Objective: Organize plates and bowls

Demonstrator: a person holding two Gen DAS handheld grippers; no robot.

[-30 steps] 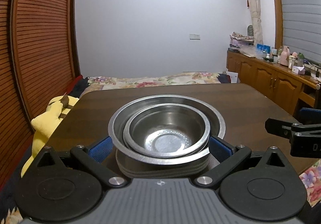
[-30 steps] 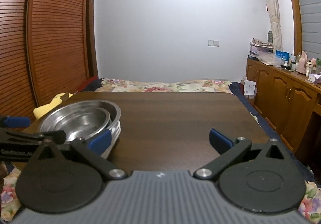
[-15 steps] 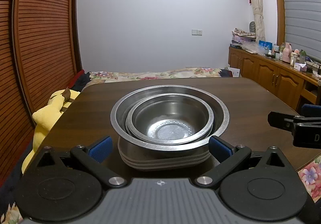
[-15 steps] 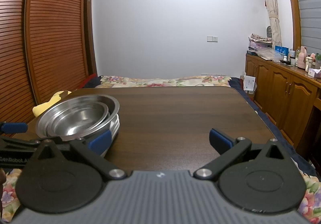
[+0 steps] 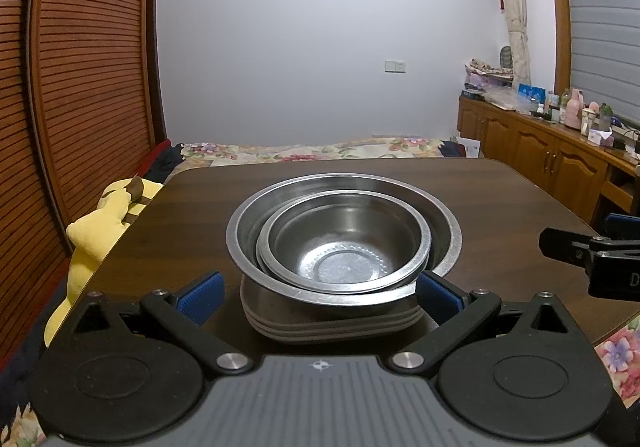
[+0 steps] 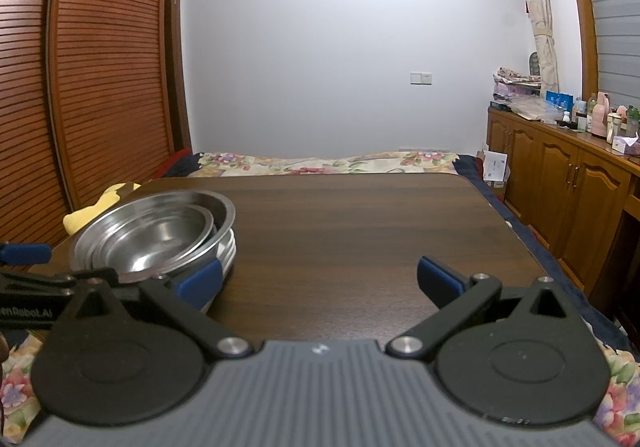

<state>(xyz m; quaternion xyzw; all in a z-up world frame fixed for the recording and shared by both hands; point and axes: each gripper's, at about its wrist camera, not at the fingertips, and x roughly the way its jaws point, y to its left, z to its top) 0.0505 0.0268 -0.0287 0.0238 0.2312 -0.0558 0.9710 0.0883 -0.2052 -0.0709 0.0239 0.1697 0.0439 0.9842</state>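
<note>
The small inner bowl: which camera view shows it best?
The left wrist view: the small inner bowl sits centred, its bottom fully visible, nested in the larger bowl. The right wrist view shows it at the left edge, partly hidden.

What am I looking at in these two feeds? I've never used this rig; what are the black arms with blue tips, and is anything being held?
Each picture comes from a fisheye camera on a hand-held gripper, looking forward along its two black fingers with blue pads. One view is from the left gripper, the other from the right gripper. Each gripper also shows at the edge of the other's view. On the table sits one pile: a small bowl nested in a large bowl, on stacked plates. The left gripper is open, its pads either side of the pile; whether they touch it is unclear. The right gripper is open over bare table, holding nothing.
</note>
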